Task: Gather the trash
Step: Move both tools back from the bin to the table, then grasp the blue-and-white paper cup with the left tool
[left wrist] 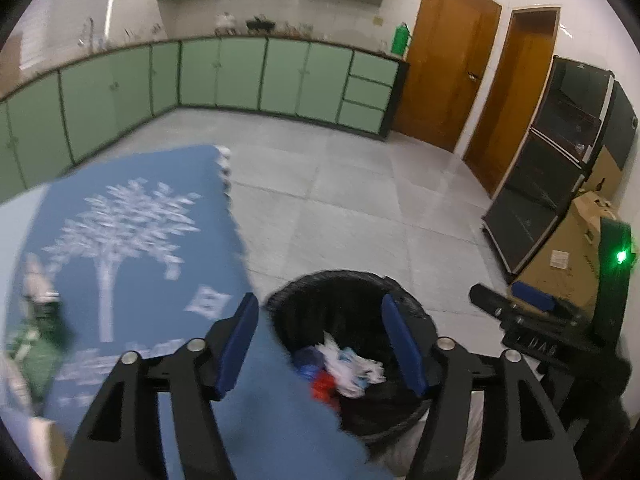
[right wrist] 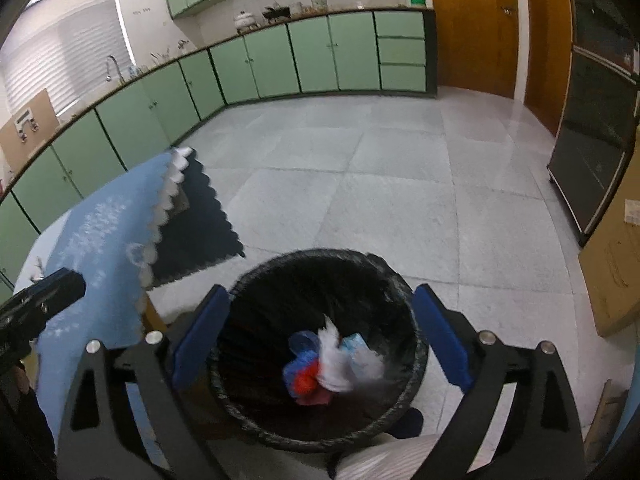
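A round bin lined with a black bag (right wrist: 256, 280) stands on the floor beside the table; it also shows in the left wrist view (left wrist: 304, 292). Crumpled white, blue and red trash (right wrist: 328, 364) lies inside it, seen too in the left wrist view (left wrist: 344, 368). My right gripper (right wrist: 320, 340) is open and empty above the bin mouth. My left gripper (left wrist: 320, 344) is open and empty over the table edge and the bin's left side. The right gripper (left wrist: 516, 300) shows at the right of the left wrist view. A green wrapper (left wrist: 36, 340) lies on the tablecloth at the far left.
A blue tablecloth with a white tree print (left wrist: 132, 240) covers the table at left. Green cabinets (right wrist: 312, 56) line the far walls. Wooden doors (left wrist: 448, 60), a black appliance (left wrist: 560, 152) and a cardboard box (left wrist: 568, 248) stand at right. The floor is grey tile (right wrist: 400, 184).
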Available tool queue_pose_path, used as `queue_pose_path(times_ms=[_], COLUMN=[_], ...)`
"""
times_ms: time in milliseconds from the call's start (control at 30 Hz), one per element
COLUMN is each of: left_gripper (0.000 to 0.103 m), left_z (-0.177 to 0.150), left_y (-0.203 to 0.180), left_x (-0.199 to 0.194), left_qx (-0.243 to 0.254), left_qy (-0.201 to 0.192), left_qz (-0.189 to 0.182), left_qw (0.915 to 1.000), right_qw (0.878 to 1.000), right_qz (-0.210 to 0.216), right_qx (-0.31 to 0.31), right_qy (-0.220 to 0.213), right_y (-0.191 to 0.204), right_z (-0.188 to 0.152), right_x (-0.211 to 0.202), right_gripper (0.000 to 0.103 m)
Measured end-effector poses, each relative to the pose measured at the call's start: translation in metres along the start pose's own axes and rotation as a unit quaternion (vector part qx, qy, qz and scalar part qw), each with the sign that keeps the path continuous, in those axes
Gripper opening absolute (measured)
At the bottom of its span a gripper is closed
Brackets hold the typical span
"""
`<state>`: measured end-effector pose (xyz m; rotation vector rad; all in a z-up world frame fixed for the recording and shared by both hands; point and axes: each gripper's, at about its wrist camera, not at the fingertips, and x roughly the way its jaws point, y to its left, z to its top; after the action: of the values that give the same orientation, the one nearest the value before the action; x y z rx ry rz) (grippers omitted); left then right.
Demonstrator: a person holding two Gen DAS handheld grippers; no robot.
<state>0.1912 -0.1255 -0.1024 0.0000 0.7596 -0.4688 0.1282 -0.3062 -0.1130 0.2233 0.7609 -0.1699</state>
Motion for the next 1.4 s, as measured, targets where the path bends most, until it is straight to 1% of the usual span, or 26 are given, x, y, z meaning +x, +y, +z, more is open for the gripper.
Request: queue_pose_path(times_ms=[167,367,633,833,933,1067,1200,1400], left_gripper=[0.068,0.071,0.072,0.072,0.072,0.073,0.074,0.078], left_z=[-0.008,-0.019,-0.047,-0.073,-0.084,-0.096,-0.102,-0.106], left_y=[0.022,0.051,0.103,0.135,0.147,0.161,0.164,0.166], left_x=[-0.043,-0.091,-0.131,-0.146,-0.148,-0.145,-0.137,-0.128], left_qx=[-0.003,-0.014,-0.043,-0.064,-0.072,-0.079,-0.078,-0.08], left_qy=[-0.025,-0.053,-0.059,-0.047,-0.037,-0.024,-0.012,-0.003], left_qz=[0.036,0.077,0.126,0.147,0.152,0.148,0.142,0.137], left_qw=[0.999,0.9955,0.9894,0.9859,0.985,0.9855,0.9867,0.9873], right_qw=[0.999,0.996,0.992,0.989,0.987,0.985,0.983,0.982], right_qz=[0.035,0.066,0.099,0.11,0.113,0.118,0.12,0.119], right_qx=[-0.019,-0.054,-0.081,-0.101,-0.112,-0.127,-0.136,-0.143], right_qy=[-0.012,-0.017,-0.019,-0.017,-0.012,-0.006,0.0,0.006], right_y=[0.036,0.084,0.13,0.155,0.168,0.183,0.193,0.196], right_z=[-0.002,-0.009,-0.019,-0.03,-0.036,-0.044,-0.049,-0.051], right_x=[-0.018,-0.033,-0.046,-0.051,-0.051,-0.05,-0.049,-0.045], right_gripper=[0.091,0.091,0.091,0.091,0.091,0.091,0.091,0.091])
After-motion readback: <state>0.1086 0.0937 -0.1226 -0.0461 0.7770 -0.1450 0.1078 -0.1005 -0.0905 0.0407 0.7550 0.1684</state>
